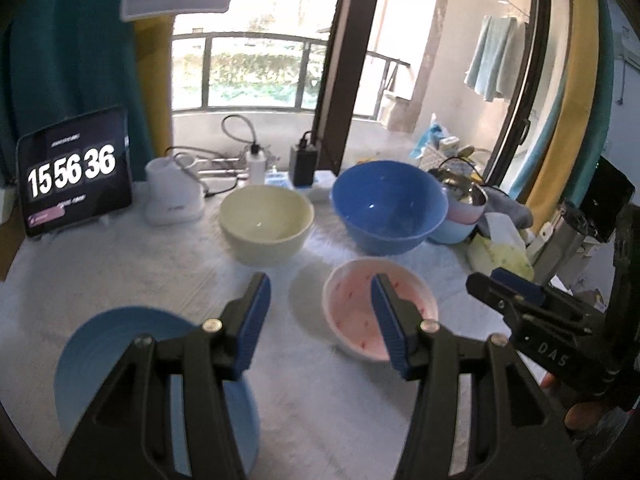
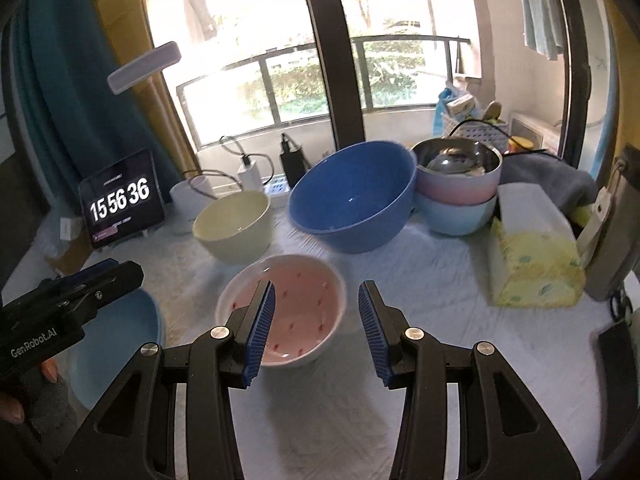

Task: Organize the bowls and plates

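Both grippers hang above the bench (image 2: 440, 280) with their jaws released and nothing between them. The left gripper (image 1: 320, 316) sits over bare cloth between the light blue plate (image 1: 120, 344) at the near left and the pink bowl (image 1: 360, 304); the right gripper (image 2: 316, 316) hovers at the pink bowl's (image 2: 296, 300) near right rim, one blue pad over the inside, the other outside it.

The pink bowl stands alone, near the middle of the bench. Behind it are a cream bowl (image 2: 236, 224) and a big blue bowl (image 2: 352, 196), close together but apart, and to the right a stack of small bowls (image 2: 460, 196) — a metal one nested on pink and pale blue ones.

The pink bowl looks glazed and hard, probably ceramic: stiff, slippery and liable to chip, with some weight hanging off a one-sided hold. The rim is the only place to take it, one jaw inside the wall and one outside, set well down so it does not pivot.

There is open cloth in front of and to the right of the pink bowl. The tissue box (image 2: 532, 256) crowds the right side, the plate lies just to the left, and the two grippers are near each other — a lift should go straight up before travelling.
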`<state>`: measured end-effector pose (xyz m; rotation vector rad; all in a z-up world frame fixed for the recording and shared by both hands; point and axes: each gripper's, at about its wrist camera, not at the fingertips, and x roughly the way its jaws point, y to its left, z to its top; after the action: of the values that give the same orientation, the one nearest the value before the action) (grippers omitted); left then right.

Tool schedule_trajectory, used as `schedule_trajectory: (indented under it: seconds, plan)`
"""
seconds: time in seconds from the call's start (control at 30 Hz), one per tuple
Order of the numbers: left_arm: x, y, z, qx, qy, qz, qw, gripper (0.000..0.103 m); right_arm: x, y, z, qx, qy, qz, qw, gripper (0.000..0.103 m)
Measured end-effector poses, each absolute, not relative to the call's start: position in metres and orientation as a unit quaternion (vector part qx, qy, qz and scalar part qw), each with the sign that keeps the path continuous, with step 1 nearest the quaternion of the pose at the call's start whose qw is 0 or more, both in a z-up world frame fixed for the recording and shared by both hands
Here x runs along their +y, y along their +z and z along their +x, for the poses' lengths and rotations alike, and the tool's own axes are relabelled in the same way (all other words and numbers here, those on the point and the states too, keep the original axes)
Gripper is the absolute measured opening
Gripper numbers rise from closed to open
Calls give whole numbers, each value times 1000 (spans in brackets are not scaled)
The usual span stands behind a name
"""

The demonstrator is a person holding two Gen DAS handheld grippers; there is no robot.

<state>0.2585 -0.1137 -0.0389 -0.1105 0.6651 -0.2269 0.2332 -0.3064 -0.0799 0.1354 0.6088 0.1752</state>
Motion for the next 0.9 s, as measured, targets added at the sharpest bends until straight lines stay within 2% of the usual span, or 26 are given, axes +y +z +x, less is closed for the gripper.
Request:
schedule_trajectory:
  seconds: [0.6,0.9]
  plan:
    - [-151,-31,310,288,-133,-21,948,54,-340,-75,275,292,44,82,952,46]
    - [-161,-50,340,311,-135,-21,941,54,-356,-81,297,300,21,101,948,46]
